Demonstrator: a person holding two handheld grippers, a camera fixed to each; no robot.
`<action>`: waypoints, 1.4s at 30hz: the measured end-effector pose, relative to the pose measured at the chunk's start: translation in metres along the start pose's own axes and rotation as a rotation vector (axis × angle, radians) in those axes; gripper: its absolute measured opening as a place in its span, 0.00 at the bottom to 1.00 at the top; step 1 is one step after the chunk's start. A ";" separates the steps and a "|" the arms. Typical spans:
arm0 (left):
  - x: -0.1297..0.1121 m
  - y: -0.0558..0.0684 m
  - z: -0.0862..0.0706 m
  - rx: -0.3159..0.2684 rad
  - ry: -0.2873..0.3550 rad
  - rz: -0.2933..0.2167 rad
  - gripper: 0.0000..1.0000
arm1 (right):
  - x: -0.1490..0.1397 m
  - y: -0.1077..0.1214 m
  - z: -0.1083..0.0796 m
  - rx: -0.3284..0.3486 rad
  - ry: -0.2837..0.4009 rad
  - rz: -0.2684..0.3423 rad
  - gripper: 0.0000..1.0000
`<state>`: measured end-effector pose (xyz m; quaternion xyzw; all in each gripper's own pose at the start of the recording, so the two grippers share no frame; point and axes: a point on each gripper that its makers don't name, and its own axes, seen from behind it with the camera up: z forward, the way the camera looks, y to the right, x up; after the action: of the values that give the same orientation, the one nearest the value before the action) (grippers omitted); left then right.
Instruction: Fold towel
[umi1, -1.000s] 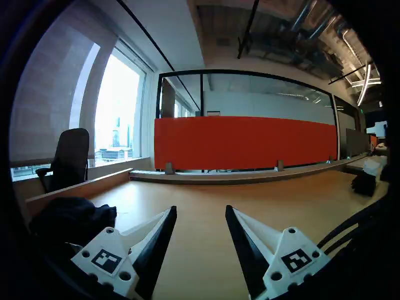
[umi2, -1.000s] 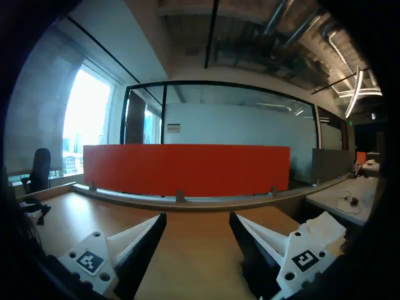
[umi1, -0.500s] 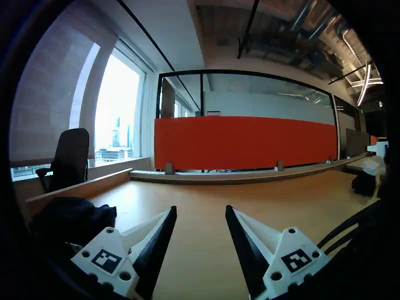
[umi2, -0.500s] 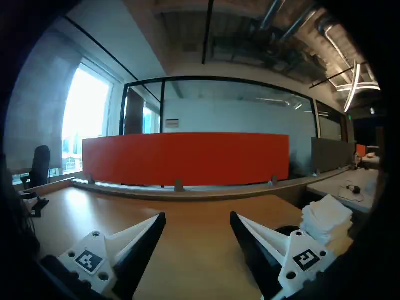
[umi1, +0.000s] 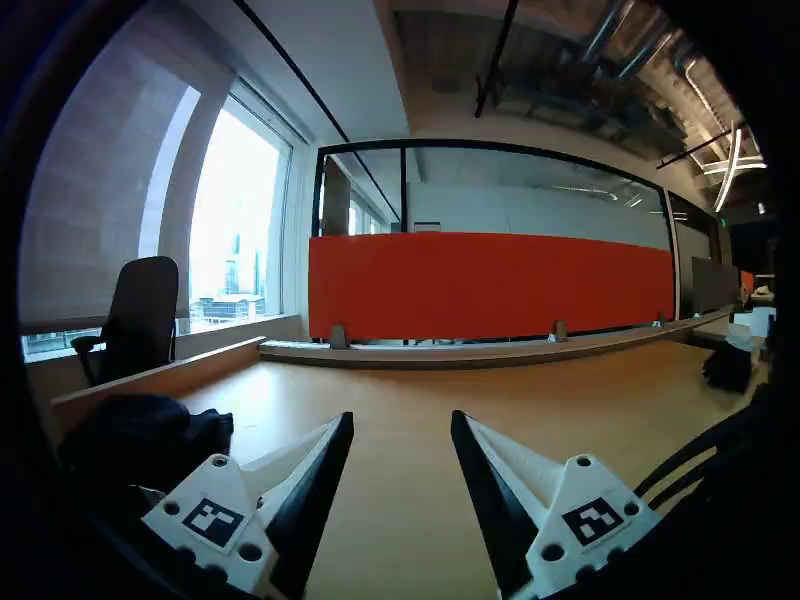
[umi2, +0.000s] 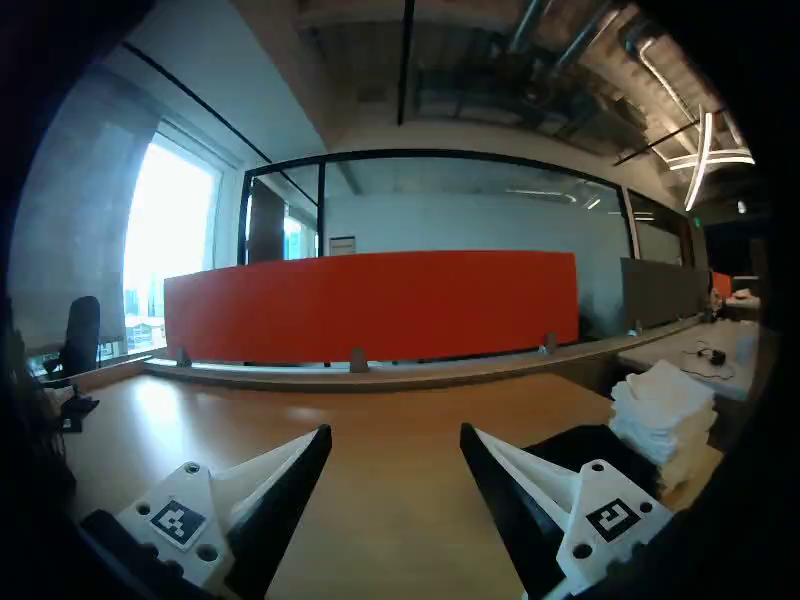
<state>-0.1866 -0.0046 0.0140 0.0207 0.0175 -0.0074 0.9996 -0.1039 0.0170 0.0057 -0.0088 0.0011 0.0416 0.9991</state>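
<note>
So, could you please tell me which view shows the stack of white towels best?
The right gripper view: the stack of white towels sits at its right, layers distinct. The left gripper view has a small pale shape at its far right, too tiny to identify.

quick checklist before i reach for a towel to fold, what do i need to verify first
1. Left gripper open and empty: ok.
2. Right gripper open and empty: ok.
3. Towel located: ok. A stack of white towels sits on the right side of the right gripper view.
4. Bare table ahead to fold on: ok.
5. A towel spread flat, ready to fold: not ok. The towels sit stacked, not spread.
6. Whether the dark item beside the stack blocks the reach: cannot tell.
</note>
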 end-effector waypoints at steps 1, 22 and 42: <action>0.000 0.000 0.000 0.000 0.000 0.000 0.71 | -0.001 0.001 0.000 -0.001 0.002 0.004 0.99; 0.000 0.001 0.000 0.000 0.000 0.000 0.71 | -0.027 0.005 0.007 -0.018 -0.001 0.023 0.99; 0.000 0.001 0.000 0.000 0.000 0.000 0.71 | -0.032 -0.010 0.000 0.016 0.009 -0.026 0.99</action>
<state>-0.1866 -0.0040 0.0136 0.0208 0.0175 -0.0075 0.9996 -0.1353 0.0045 0.0059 -0.0009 0.0057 0.0285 0.9996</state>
